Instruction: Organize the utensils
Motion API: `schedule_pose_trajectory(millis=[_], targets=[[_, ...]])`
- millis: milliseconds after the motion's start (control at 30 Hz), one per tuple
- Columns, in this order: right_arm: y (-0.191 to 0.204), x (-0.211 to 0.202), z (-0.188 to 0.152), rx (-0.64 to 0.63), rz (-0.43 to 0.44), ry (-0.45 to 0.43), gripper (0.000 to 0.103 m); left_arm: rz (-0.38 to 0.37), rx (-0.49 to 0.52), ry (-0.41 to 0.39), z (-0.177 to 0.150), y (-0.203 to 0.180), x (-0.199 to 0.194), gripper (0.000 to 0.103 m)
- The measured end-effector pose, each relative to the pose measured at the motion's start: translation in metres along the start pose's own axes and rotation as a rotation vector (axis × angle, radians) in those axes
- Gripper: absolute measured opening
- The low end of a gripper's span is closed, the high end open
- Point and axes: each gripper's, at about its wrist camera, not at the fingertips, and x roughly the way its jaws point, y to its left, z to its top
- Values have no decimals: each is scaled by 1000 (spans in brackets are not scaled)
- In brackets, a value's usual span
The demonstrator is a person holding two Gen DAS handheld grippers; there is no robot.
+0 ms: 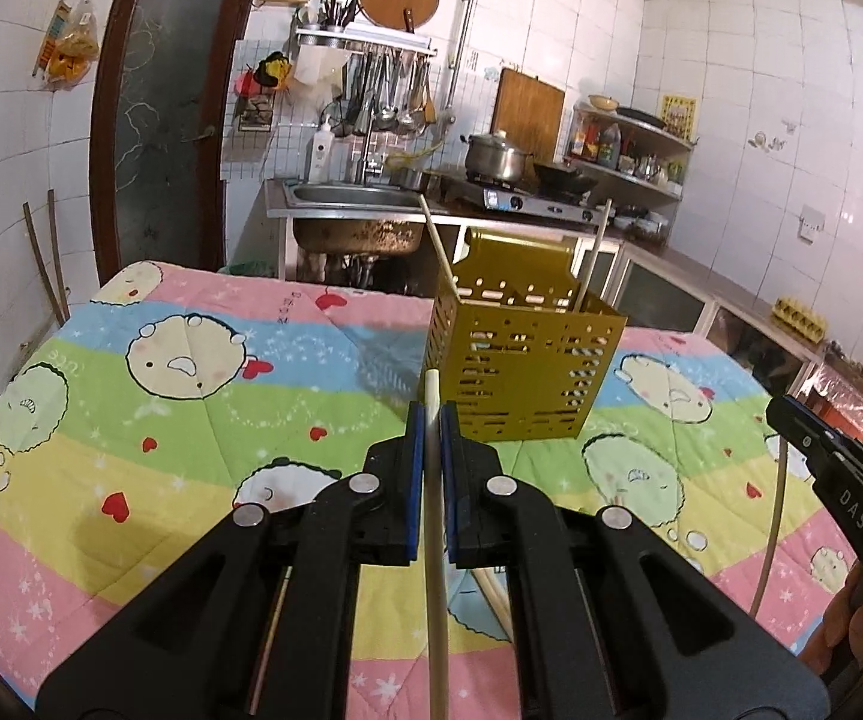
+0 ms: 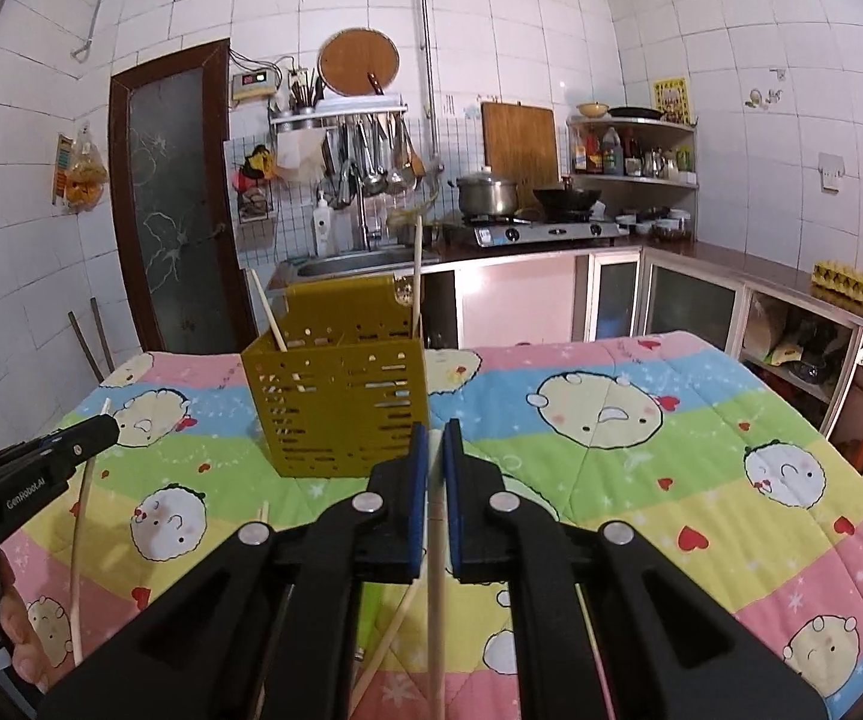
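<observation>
Left gripper: the left gripper (image 1: 431, 414) has its blue pads clamped on a pale chopstick (image 1: 435, 540) that runs from the bottom edge up between them, its tip poking out at 12 o'clock just in front of the holder.
Right gripper: the right gripper (image 2: 436, 435) has its jaws narrowed onto a second chopstick (image 2: 436, 588), gripped the same way, tip up at 12 o'clock.
Each seen from the other: in the left wrist view the right gripper sits at 3 o'clock with its chopstick hanging below it; in the right wrist view the left gripper sits at 9 o'clock, its stick curving down toward 7 o'clock.
Loose chopsticks: more pale sticks (image 2: 386, 648) lie on the quilt beneath the right gripper, partly hidden by its body.
Quilt: a striped cartoon-print quilt (image 1: 131, 420) covers the surface that carries everything.
Utensil holder: a perforated yellow utensil holder (image 1: 515, 360) stands upright on the quilt just beyond both grippers, at 1 o'clock in the left view and 11 o'clock in the right.
Sticks in holder: two chopsticks (image 1: 439, 246) lean out of it, one at each end.
Background: a sink (image 1: 347, 195), a gas stove with a pot (image 1: 494, 159) and a wok on the far kitchen counter (image 2: 731, 267).
</observation>
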Motion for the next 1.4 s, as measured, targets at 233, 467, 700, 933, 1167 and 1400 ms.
schedule_pose_trajectory(millis=[233, 467, 700, 933, 1167, 1400], targets=[[-2, -10, 6, 17, 16, -40, 6, -13, 12, -31, 2, -2, -8, 4], [3, -19, 6, 9, 27, -64, 6, -19, 20, -39, 1, -2, -12, 4], [2, -25, 11, 5, 32, -95, 6, -18, 34, -88, 9, -6, -25, 4], [4, -28, 15, -1, 33, -130, 6, -17, 61, -135, 18, -12, -31, 4], [7, -22, 29, 0, 42, -157, 6, -27, 67, -165, 37, -18, -30, 4], [10, -12, 72, 3, 48, -218, 6, -28, 80, -230, 85, -33, -25, 4]])
